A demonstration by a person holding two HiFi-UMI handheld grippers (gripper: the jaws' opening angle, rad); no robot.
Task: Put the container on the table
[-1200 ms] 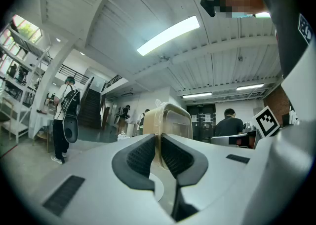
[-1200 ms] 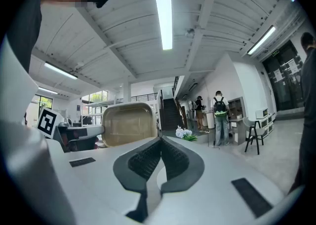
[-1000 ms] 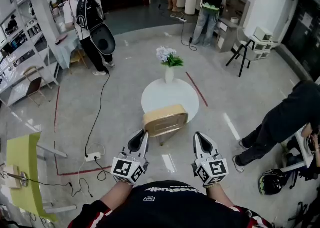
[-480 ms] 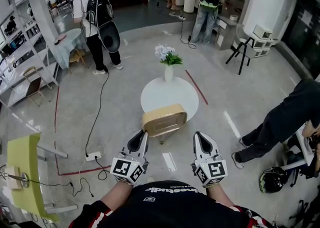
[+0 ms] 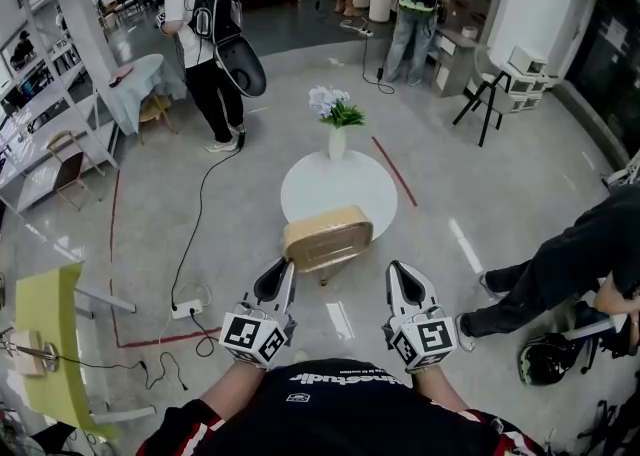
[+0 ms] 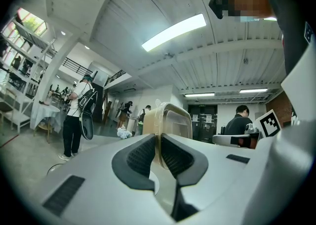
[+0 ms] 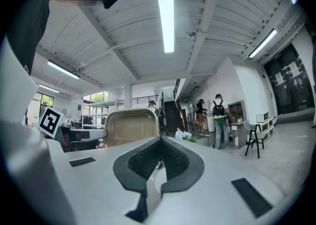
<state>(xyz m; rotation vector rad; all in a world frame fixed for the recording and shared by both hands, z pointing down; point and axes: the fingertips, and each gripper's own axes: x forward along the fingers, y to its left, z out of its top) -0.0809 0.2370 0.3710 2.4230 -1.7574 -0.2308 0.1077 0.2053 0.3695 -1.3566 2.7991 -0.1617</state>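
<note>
Walking rightward across the far floor since the earlier frames, the person with the black backpack is now standing closer to the vase of flowers, and the seated person's dark trouser legs are sliding toward the right edge. Both grippers and the load are keeping their places.

The left gripper is clamping its jaws on the thin rim of the tan rectangular container, which is hanging in the air over the near edge of the round white table. In the head view its long axis is running left to right, tipped slightly, with a broad face turning up toward the person. From the left gripper view it is showing edge-on. The right gripper is hovering just right of the container, apart from it, jaws pressed together on nothing. Both grippers are pointing forward, side by side, marker cubes nearest the person's chest.
</note>
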